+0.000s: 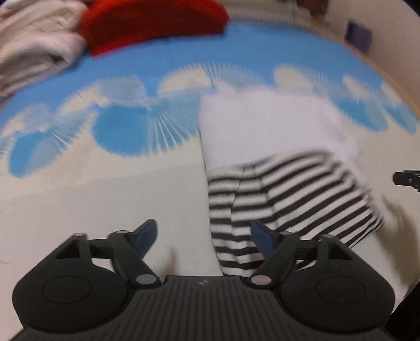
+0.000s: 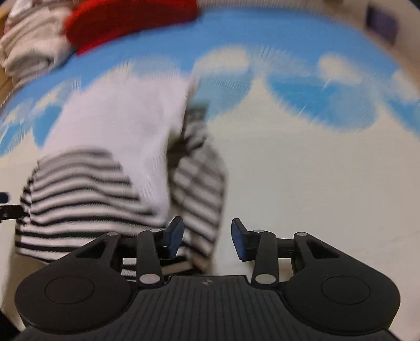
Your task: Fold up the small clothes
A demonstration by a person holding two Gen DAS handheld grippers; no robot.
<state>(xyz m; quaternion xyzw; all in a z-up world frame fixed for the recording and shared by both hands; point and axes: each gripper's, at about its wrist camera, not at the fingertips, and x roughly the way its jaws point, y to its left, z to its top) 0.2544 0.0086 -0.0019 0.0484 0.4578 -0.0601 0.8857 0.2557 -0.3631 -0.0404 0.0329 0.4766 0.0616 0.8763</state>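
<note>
Left wrist view: left gripper [image 1: 203, 240] spread wide, nothing between the pads, released. One striped and white garment [image 1: 283, 168] lying on the patterned bedspread [image 1: 131, 131], up and to the right of the claw; its near left edge passing just by the right finger [image 1: 262, 240], whether touching, not clear through the blur. Long axis running near to far, striped part near, white part far. At the far left, one red folded garment [image 1: 155, 23] and one pile of cream clothes [image 1: 34, 49], well apart from the claw. A dark tip of the other tool [image 1: 407, 179] showing at the right edge.

Right wrist view: right gripper [image 2: 206, 238] parted, holding nothing. Same garment [image 2: 113, 157] lying up and to the left, its rumpled right edge just beside the left finger [image 2: 174, 236]. Red garment [image 2: 126, 23] and cream pile [image 2: 31, 49] far left again, one of each.

Judging from both views: garment between the two claws, each about equally near its own side; next fold likely to need a grasp at the near striped hem.
</note>
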